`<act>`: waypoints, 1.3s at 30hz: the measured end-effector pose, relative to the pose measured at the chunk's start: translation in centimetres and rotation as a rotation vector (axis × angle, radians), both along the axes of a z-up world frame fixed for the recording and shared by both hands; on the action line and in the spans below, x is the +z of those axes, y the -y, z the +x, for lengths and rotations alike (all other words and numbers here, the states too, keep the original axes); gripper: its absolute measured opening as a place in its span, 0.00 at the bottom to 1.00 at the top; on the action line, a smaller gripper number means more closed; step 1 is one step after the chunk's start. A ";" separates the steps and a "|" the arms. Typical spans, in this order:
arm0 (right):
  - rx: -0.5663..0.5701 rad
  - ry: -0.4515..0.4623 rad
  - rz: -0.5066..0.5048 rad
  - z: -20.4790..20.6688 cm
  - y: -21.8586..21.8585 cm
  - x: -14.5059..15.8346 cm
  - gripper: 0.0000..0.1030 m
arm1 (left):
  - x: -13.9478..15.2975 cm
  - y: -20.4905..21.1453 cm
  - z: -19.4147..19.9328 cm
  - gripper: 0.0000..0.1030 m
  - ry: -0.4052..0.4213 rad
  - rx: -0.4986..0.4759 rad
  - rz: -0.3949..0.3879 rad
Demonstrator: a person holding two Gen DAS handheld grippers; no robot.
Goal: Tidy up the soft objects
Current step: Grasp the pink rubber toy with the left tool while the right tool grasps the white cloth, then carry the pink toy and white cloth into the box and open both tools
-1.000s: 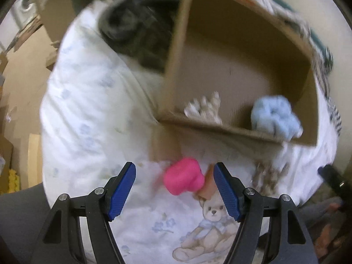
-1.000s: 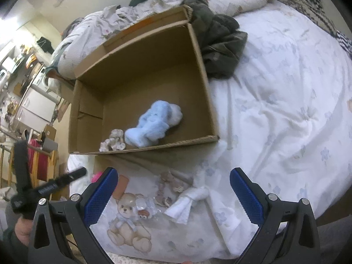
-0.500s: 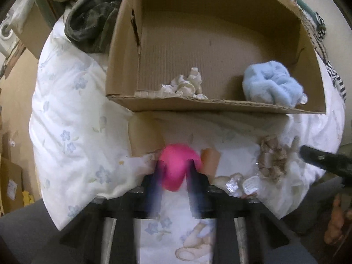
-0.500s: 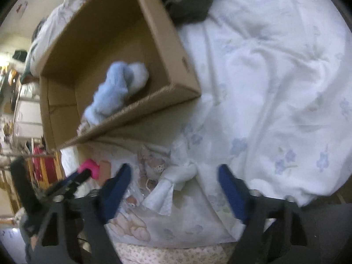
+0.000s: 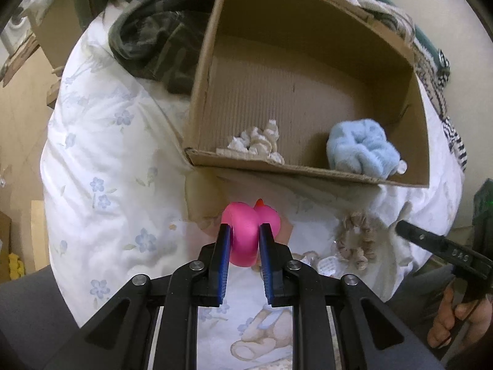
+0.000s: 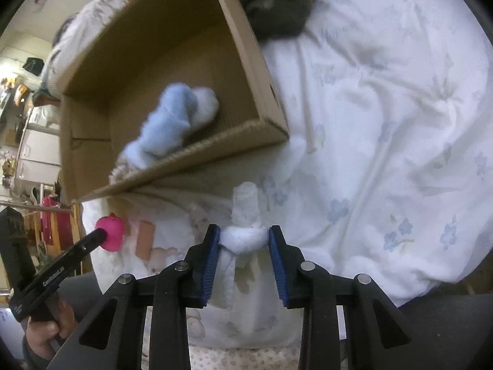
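Observation:
My left gripper (image 5: 244,231) is shut on a pink soft toy (image 5: 246,231) with an orange tip, on the bed just in front of the cardboard box (image 5: 197,71). The toy also shows in the right wrist view (image 6: 110,236). My right gripper (image 6: 243,234) is shut on a knotted white cloth (image 6: 243,240) lying on the bedding. The box holds a light blue fluffy item (image 5: 362,148) and a cream scrunchie (image 5: 258,140). A beige scrunchie (image 5: 354,237) lies on the bed to the right of the pink toy.
A dark green garment (image 5: 154,43) lies behind the box's left side. The white flowered duvet (image 6: 385,123) spreads to the right. Crinkled clear plastic (image 5: 323,263) lies near the beige scrunchie. The bed edge drops off at the left, with the floor (image 5: 24,98) below.
Both grippers went from wide open to shut. The left closed on the pink toy; the right moved down and closed on the white cloth.

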State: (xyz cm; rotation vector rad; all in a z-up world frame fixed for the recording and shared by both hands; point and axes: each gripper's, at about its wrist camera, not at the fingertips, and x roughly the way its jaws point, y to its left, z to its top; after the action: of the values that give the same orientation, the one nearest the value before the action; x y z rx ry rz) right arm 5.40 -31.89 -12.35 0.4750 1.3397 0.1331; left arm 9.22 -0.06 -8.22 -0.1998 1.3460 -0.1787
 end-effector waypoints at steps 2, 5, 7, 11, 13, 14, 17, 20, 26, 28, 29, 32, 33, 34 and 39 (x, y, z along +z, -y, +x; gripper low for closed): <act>-0.038 0.057 -0.012 -0.2 0.6 1.5 0.33 | 0.7 -0.9 -0.1 0.16 0.013 0.017 -0.010; -0.079 0.073 0.037 -0.5 1.4 1.9 0.33 | 1.4 -1.8 -0.5 0.16 0.028 0.034 -0.008; -0.062 0.083 0.055 -0.6 1.2 2.0 0.33 | 2.0 -2.1 -1.0 0.16 0.043 0.036 0.001; -0.002 0.126 0.082 -0.9 -0.4 3.0 0.33 | 2.6 -2.0 -1.6 0.16 0.063 0.035 0.012; 0.023 0.142 0.099 -0.7 -0.8 3.8 0.33 | 3.0 -1.6 -1.9 0.16 0.076 0.030 0.023; 0.036 0.152 0.112 -0.8 -1.2 4.0 0.33 | 3.5 -1.5 -2.2 0.16 0.090 0.025 0.030; 0.073 0.189 0.148 -0.5 -2.2 4.9 0.33 | 4.4 -0.8 -3.0 0.16 0.130 0.024 0.041; 0.089 0.235 0.195 -0.5 -3.0 6.3 0.33 | 6.0 -0.3 -3.5 0.16 0.170 0.024 0.042; 0.100 0.344 0.243 0.4 -4.6 9.9 0.33 | 9.7 0.6 -2.3 0.16 0.264 0.017 0.043; 0.111 0.368 0.231 1.1 -4.8 10.7 0.33 | 10.9 0.8 -1.4 0.16 0.284 0.012 0.035; 0.114 0.375 0.230 1.4 -4.8 11.0 0.33 | 11.5 0.9 -0.8 0.16 0.299 0.003 0.040; 0.115 0.393 0.238 2.5 -4.6 11.7 0.33 | 12.6 1.3 1.0 0.16 0.331 -0.016 0.053; 0.116 0.397 0.232 2.8 -4.7 11.8 0.33 | 12.7 1.3 1.6 0.16 0.333 -0.017 0.053; 0.119 0.402 0.225 3.2 -4.7 11.9 0.33 | 12.8 1.3 2.3 0.16 0.333 -0.019 0.052; 0.135 0.438 0.184 5.7 -4.8 12.2 0.33 | 12.6 2.2 5.2 0.16 0.339 -0.054 0.072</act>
State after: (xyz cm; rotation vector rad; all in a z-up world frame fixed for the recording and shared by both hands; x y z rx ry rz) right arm 11.13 -27.12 -0.15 0.4771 0.9309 0.4499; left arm 14.40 -2.31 4.34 -0.0679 1.0191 -0.1989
